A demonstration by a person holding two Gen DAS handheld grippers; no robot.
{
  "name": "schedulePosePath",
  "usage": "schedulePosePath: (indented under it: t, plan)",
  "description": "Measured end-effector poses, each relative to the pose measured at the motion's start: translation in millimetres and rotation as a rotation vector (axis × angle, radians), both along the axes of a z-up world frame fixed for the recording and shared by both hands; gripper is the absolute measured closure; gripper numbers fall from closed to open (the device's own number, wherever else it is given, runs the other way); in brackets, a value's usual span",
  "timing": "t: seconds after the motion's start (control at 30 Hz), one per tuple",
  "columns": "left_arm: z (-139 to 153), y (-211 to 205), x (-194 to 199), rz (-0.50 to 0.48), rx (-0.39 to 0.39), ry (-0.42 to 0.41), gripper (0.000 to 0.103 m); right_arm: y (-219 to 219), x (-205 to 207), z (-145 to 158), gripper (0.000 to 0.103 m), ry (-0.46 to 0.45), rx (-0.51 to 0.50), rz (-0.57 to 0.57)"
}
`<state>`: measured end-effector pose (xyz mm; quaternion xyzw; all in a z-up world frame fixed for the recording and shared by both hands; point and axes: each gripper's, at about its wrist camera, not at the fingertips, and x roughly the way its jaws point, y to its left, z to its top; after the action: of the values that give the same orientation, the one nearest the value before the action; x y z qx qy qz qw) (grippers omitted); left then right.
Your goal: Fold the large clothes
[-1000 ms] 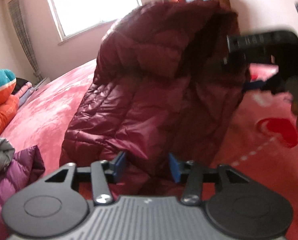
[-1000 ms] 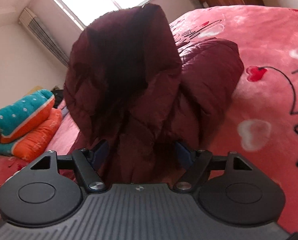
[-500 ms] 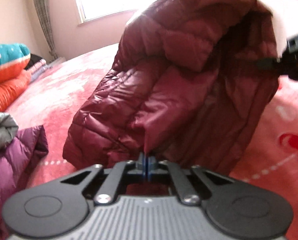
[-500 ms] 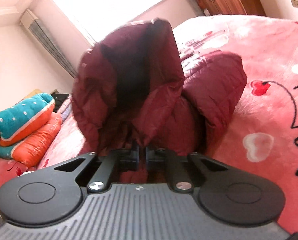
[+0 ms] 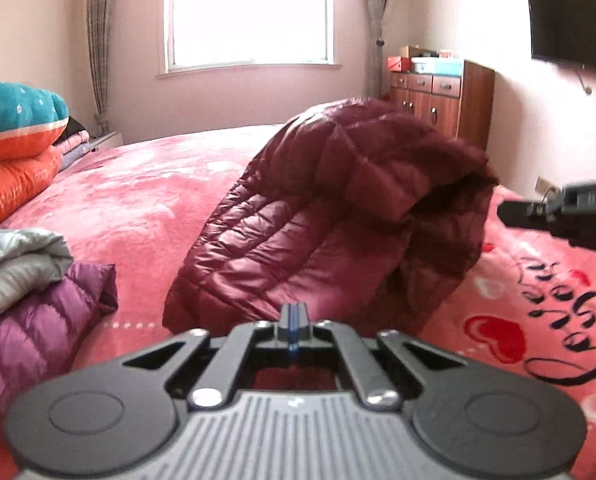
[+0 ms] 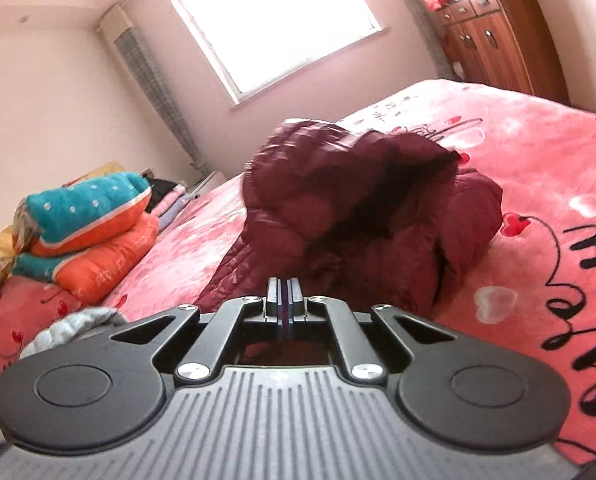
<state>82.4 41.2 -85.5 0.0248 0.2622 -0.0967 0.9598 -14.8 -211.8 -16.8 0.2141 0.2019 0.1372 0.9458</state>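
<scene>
A dark red down jacket [image 5: 330, 208] lies heaped on the pink bed [image 5: 146, 200], its upper part bulging over toward the right. My left gripper [image 5: 294, 314] is shut at the jacket's near hem, blue pads pressed together with red fabric showing just under them. In the right wrist view the same jacket [image 6: 358, 208] is bunched ahead, its top blurred. My right gripper [image 6: 284, 300] is shut at the near edge too, with dark fabric below its pads. The pinched cloth itself is mostly hidden by the fingers.
A purple down jacket [image 5: 38, 332] and a grey one [image 5: 14, 260] lie at the near left. Teal and orange bedding [image 6: 86, 224] is stacked at the far left. A wooden cabinet [image 5: 442, 104] stands by the window wall. Black lettering and hearts [image 6: 578, 248] mark the bedspread on the right.
Both grippers went from open around the jacket's near edge to shut, then rose and pulled back. The jacket's tall standing shape has slumped lower.
</scene>
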Motion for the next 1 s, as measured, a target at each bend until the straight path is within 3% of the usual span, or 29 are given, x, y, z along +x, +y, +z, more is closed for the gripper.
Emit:
schedulePosePath:
  t: [0.07, 0.17, 0.23, 0.27, 0.3, 0.47, 0.57, 0.63, 0.77, 0.83, 1.0]
  plan:
    - [4.2, 0.5, -9.2, -0.001, -0.014, 0.0, 0.103, 2.2, -3.5, 1.7, 0.099, -0.01, -0.05, 0.004]
    - [5.3, 2.4, -21.3, -0.011, -0.02, 0.005, 0.103, -0.3, -4.9, 3.3, 0.085, 0.003, -0.071, -0.004]
    - [1.9, -0.8, -24.3, -0.009, -0.002, 0.008, 0.103, -2.7, -4.3, 1.7, 0.065, 0.014, -0.095, -0.018]
    - [-1.2, -1.1, -24.5, -0.008, 0.003, 0.012, 0.103, -4.0, -2.5, 1.5, 0.04, 0.013, -0.101, -0.027]
    - [-4.3, -0.9, -23.7, -0.007, 0.006, 0.016, 0.103, -3.6, -2.6, 1.8, 0.026, 0.013, -0.1, -0.032]
    - [-30.4, -3.9, -9.0, 0.015, 0.06, 0.048, 0.103, -1.8, 8.3, -3.7, 0.002, 0.012, -0.112, -0.026]
    - [-49.2, -6.2, 2.4, 0.028, 0.079, 0.069, 0.088, -2.8, 17.0, -12.5, 0.002, 0.014, -0.103, 0.002]
    - [-59.5, -6.9, 8.6, 0.03, 0.082, 0.074, 0.07, 1.8, 31.7, -17.7, 0.002, 0.018, -0.107, 0.015]
    - [-74.2, -12.8, 19.1, 0.01, 0.095, 0.074, 0.054, 18.0, 63.8, -26.3, 0.002, 0.012, -0.148, 0.044]
    - [-80.5, -17.1, 24.5, 0.002, 0.113, 0.07, 0.035, 29.3, 81.9, -30.8, 0.002, 0.004, -0.19, 0.057]
    - [-93.0, -24.5, 42.3, 0.012, 0.147, 0.073, 0.027, 52.6, 123.3, -44.2, 0.002, -0.009, -0.27, 0.086]
